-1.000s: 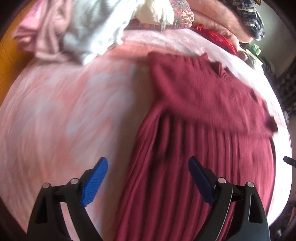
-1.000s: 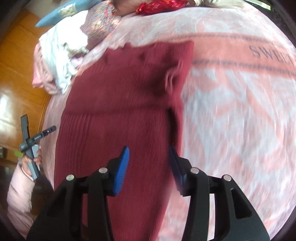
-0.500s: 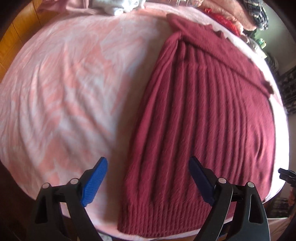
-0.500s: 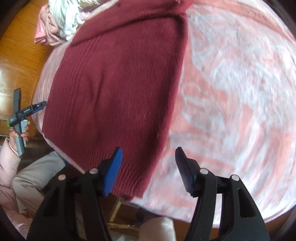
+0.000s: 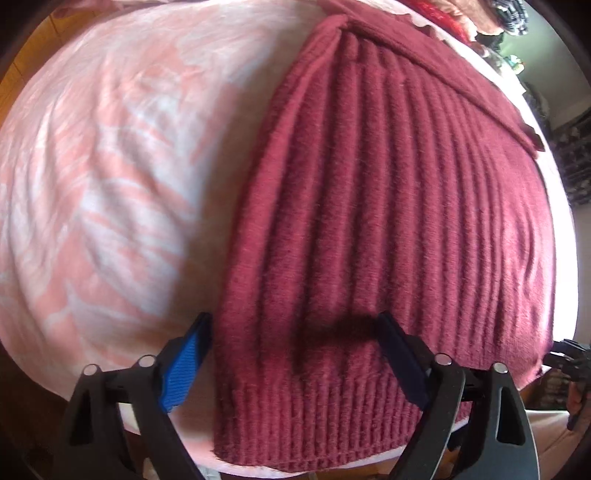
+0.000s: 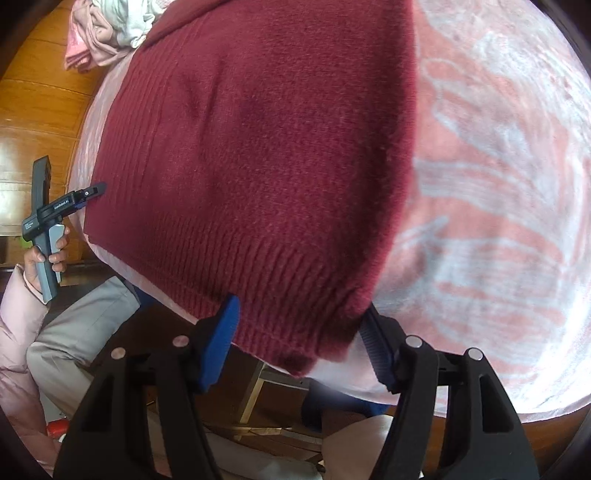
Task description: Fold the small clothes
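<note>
A maroon ribbed sweater (image 5: 388, 206) lies flat on a pink-and-white blanket (image 5: 110, 166), its hem at the near edge. My left gripper (image 5: 293, 325) hovers low over the hem's left corner. Its jaws are closing with that corner between them; the left pad is just off the knit's edge and the right finger rests over the knit. My right gripper (image 6: 301, 306) straddles the sweater's (image 6: 258, 147) right hem corner. Its jaws are closing too, with no visible pinch. The right wrist view shows the left gripper (image 6: 92, 190) in a hand at the sweater's far side.
The blanket's (image 6: 498, 184) near edge drops off just below both grippers. Beneath it are a person's grey trouser legs (image 6: 81, 332) and a wooden frame (image 6: 266, 398). A pile of pale clothes (image 6: 107, 33) lies at the far end beside a wooden floor (image 6: 33, 110).
Both grippers have travelled from the sweater's middle down to its near hem and sunk closer to it. The right jaws widened, then narrowed; the left jaws narrowed slightly.
</note>
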The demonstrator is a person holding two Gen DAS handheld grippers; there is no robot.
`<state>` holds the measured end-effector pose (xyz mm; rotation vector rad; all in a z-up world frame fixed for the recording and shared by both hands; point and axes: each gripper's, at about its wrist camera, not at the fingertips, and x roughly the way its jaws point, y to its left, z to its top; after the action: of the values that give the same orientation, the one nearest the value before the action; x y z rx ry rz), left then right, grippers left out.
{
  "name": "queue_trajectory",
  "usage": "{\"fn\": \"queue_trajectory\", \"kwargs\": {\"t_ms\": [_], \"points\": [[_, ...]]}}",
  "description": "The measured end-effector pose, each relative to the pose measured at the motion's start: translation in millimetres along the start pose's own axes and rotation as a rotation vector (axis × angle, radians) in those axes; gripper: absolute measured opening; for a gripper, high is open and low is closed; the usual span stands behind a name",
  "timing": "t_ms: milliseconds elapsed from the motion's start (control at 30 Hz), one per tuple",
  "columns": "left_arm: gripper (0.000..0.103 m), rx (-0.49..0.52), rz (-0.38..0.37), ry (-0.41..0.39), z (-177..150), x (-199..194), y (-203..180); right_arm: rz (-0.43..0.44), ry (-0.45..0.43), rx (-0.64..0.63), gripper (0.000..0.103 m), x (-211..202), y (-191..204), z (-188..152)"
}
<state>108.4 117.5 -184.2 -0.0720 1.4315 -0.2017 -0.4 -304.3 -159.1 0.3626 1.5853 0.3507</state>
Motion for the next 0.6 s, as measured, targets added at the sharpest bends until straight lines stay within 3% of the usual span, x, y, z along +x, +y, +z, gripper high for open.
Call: {"fn": "queue_trajectory", "kwargs": {"t_ms": [100,133,200,233,433,600], "points": [[0.056,0.021,-0.027,-0.007,-4.3,-1.1,-9.1,0.020,0.014,-0.017,0.029,2.3,3.9,-1.5],[0.045,0.017,-0.043,-0.006,-4.9,-1.4,-10.3,0.031,0.019,-0.013,0.018,3.3,4.3,-0.1],[0.025,-0.006,-0.088,-0.005,-3.5,-3.5,-11.5,0.073,0.028,0.008,0.007,3.8,3.0,1.0],[0.013,-0.023,-0.122,-0.001,-3.4,-5.0,-8.6,0.079,0.019,0.002,0.006,1.5,5.3,2.1],[0.011,-0.072,-0.246,-0.066,6.8,-31.4,-4.2,0.165,-0.117,-0.062,0.006,-41.7,20.5,5.6],[0.011,-0.106,-0.345,-0.181,44.8,-64.7,-8.5,0.198,-0.243,-0.071,0.006,-80.1,24.2,32.0]]}}
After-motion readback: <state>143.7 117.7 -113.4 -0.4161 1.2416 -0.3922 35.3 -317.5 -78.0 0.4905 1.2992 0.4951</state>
